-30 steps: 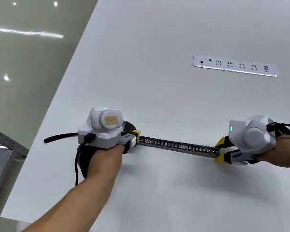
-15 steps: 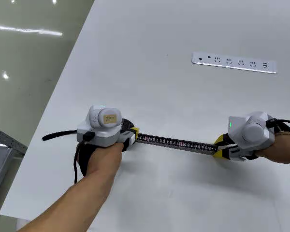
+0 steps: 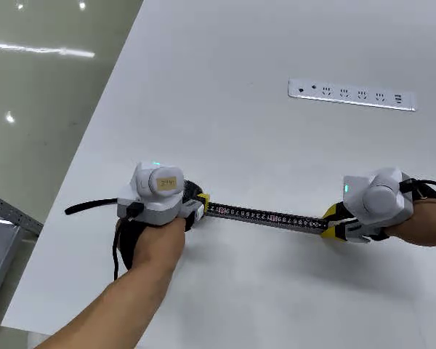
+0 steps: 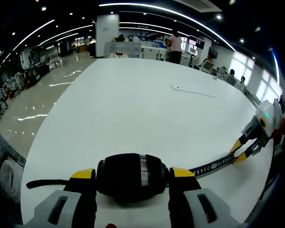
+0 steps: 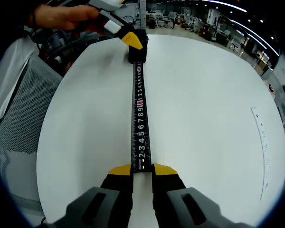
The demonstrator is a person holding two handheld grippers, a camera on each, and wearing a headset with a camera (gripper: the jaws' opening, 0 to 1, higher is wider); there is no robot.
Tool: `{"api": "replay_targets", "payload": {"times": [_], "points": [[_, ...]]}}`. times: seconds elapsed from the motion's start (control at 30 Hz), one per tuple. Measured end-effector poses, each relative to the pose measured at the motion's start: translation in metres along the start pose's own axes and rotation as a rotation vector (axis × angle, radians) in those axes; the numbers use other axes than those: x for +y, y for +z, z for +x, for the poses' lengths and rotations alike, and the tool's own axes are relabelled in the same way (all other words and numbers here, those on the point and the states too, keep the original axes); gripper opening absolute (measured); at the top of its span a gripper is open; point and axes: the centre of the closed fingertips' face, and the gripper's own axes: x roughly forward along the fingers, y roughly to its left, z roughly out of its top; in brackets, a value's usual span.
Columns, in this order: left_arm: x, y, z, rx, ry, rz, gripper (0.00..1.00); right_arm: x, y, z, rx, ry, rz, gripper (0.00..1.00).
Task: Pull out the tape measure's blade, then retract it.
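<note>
A black tape measure case [image 4: 132,175] sits between the yellow-tipped jaws of my left gripper [image 4: 132,175], which is shut on it. In the head view the case [image 3: 192,196] is at the left, under the left gripper [image 3: 192,211]. Its dark numbered blade [image 3: 265,215] stretches right across the white table to my right gripper [image 3: 333,222]. In the right gripper view the blade [image 5: 140,114] runs straight away from the jaws to the case [image 5: 137,53], and the right gripper [image 5: 141,169] is shut on the blade's end. The blade [image 4: 218,163] also shows in the left gripper view.
A white power strip [image 3: 351,96] lies flat at the far right of the table [image 3: 225,109]. A black strap [image 3: 87,207] trails left from the case near the table's left edge. Beyond that edge is shiny floor. People stand far off in the left gripper view.
The grippers stand slightly closer together than a second ago, so a little less blade shows between them. The left gripper has hardly moved.
</note>
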Motion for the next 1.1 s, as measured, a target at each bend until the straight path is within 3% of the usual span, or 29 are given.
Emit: {"api": "replay_targets", "payload": {"times": [1.1], "points": [[-0.001, 0.0, 0.0, -0.013, -0.018, 0.005, 0.56, -0.004, 0.02, 0.01, -0.049, 0.013, 0.011, 0.14]]}}
